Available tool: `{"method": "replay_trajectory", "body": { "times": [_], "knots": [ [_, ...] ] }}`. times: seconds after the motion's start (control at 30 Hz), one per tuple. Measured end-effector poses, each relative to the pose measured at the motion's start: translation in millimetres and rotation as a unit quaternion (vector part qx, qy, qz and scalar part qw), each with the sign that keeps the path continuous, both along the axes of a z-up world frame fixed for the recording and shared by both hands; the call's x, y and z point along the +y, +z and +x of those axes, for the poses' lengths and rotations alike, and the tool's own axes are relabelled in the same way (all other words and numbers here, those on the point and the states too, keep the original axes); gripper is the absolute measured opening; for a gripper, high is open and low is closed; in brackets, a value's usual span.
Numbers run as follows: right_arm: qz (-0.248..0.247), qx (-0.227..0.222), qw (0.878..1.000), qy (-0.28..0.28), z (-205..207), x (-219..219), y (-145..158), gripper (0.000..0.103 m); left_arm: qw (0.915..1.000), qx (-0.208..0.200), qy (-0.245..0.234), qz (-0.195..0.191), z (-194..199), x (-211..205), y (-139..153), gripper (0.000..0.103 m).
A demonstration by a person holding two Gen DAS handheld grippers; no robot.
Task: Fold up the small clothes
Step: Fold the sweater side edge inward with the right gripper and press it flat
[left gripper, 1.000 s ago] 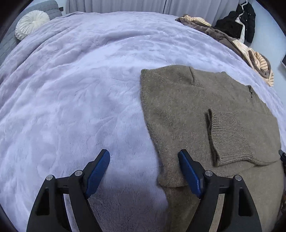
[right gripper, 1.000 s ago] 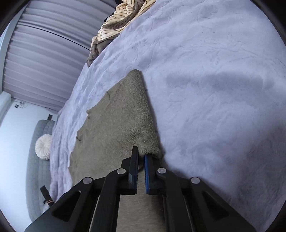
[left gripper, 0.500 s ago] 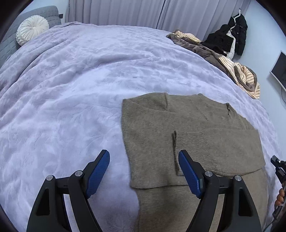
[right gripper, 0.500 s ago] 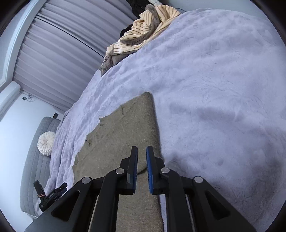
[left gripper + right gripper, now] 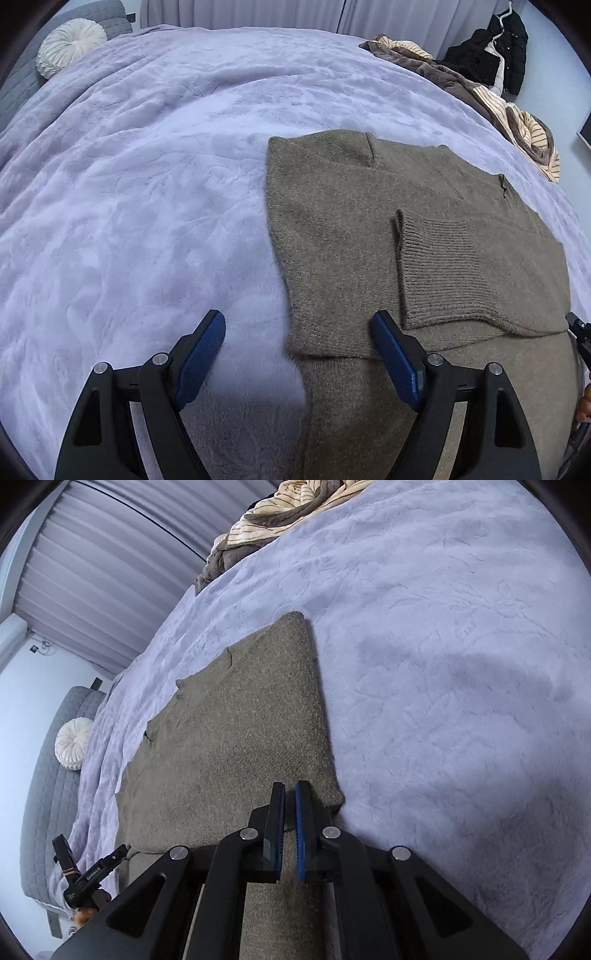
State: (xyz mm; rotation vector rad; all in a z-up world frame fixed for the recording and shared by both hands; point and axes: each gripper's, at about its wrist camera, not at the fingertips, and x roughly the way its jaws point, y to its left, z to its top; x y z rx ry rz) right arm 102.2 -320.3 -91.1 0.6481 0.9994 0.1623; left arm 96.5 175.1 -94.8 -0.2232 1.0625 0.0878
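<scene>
A: Two folds look done on the sweater (image 5: 332, 236): both sides are turned in, and a ribbed cuff (image 5: 443, 273) lies flat on top near the middle.

B: Where does it sit?

A: On the lilac blanket (image 5: 147, 184), spread flat, collar end away from the cameras and hem end near them.

B: And the grippers?

A: The left gripper (image 5: 295, 332) hangs wide open over the near left edge of the folded part, one finger above the blanket, the other above the knit, nothing between them. The right gripper (image 5: 290, 790) is closed to a thin slit at the sweater's near right corner; I see no cloth pinched in it.

B: So what's left?

A: I'd judge the lengthwise fold, hem up toward the collar, or the reverse. The striped pile (image 5: 517, 122) at the far edge may be waiting too.
</scene>
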Motion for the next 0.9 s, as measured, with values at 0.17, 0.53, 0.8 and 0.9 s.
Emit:
{"method": "replay_trajectory", "body": {
  "times": [0.17, 0.53, 0.8, 0.9],
  "knots": [
    [-0.014, 0.006, 1.0, 0.001, 1.7, 6.4, 4.9, 0.007, 0.9998, -0.001, 0.018, 0.002, -5.2, 1.4, 7.4, 0.082],
    [-0.051, 0.011, 0.999, 0.013, 2.5, 14.3, 9.0, 0.008, 0.9997, -0.019, -0.014, 0.011, 16.4, -38.0, 18.4, 0.082],
    [-0.069, 0.021, 0.997, 0.027, -0.9, 16.9, 19.0, 0.008, 0.9998, 0.004, 0.016, -0.008, 13.1, -30.5, 2.8, 0.083],
    [-0.082, 0.02, 0.996, 0.026, -7.3, 18.3, 25.9, 0.01, 0.9998, 0.003, 0.013, 0.013, 8.2, -32.1, 7.6, 0.083]
  ]
}}
